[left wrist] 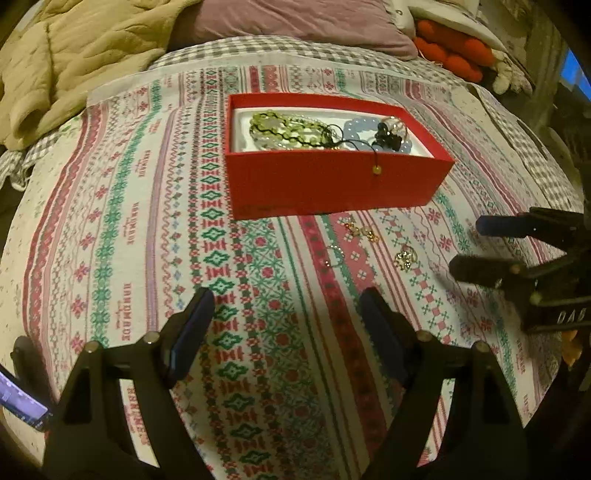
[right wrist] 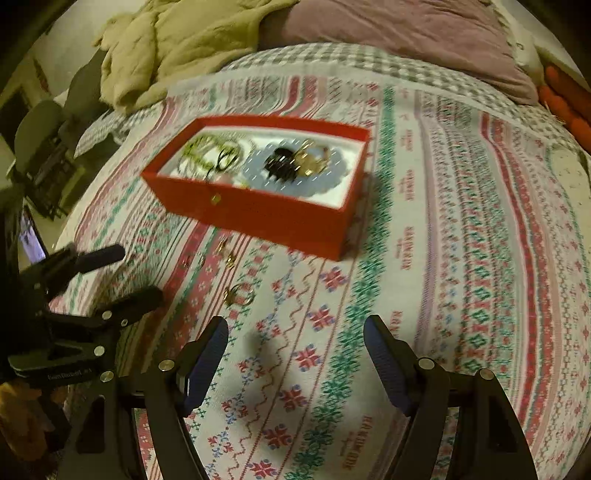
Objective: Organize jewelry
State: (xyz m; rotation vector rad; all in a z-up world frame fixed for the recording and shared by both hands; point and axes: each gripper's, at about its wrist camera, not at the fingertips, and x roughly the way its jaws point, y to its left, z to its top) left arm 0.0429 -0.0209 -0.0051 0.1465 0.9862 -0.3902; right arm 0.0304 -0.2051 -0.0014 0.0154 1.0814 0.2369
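A red box stands on the patterned bedspread and holds a green bead necklace, pale blue beads and a dark piece. It also shows in the right wrist view. Small gold pieces lie on the cloth in front of it: a pair, a thin ring and a cluster. A gold ring lies just ahead of my right gripper. My left gripper is open and empty above the cloth. My right gripper is open and empty; it also shows in the left wrist view.
A beige quilt and a mauve pillow lie at the head of the bed. Orange knitted items sit at the far right. A lit phone screen is at the lower left. A chair stands beside the bed.
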